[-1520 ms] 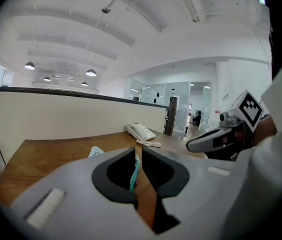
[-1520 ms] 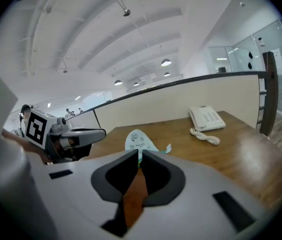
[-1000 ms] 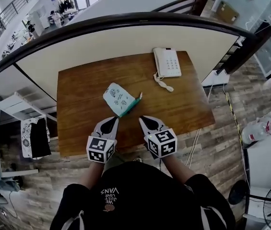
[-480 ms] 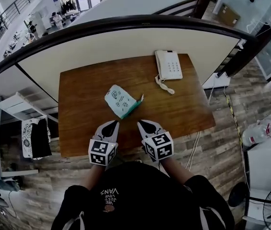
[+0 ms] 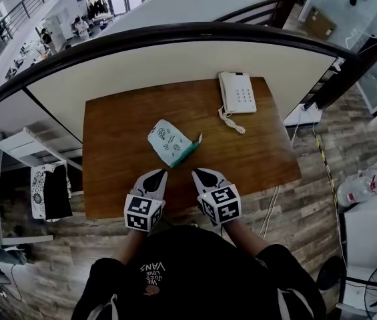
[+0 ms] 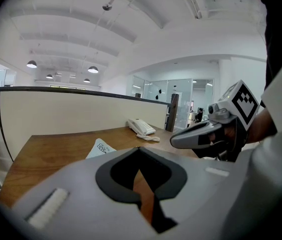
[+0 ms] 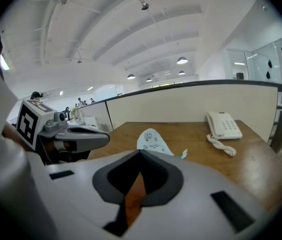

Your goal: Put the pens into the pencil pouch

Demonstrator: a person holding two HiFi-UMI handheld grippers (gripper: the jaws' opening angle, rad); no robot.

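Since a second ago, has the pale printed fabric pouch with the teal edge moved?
No. The pouch lies just where it did, down-left of the white desk telephone on the brown wooden table.

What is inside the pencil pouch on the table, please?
Nothing inside shows. The pouch lies on the table; only its white printed side and teal edge are visible. That outer side hides whatever it holds.

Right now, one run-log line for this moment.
left tongs: shut, empty | right tongs: shut, empty | pencil pouch: on table, untouched | pens: none visible
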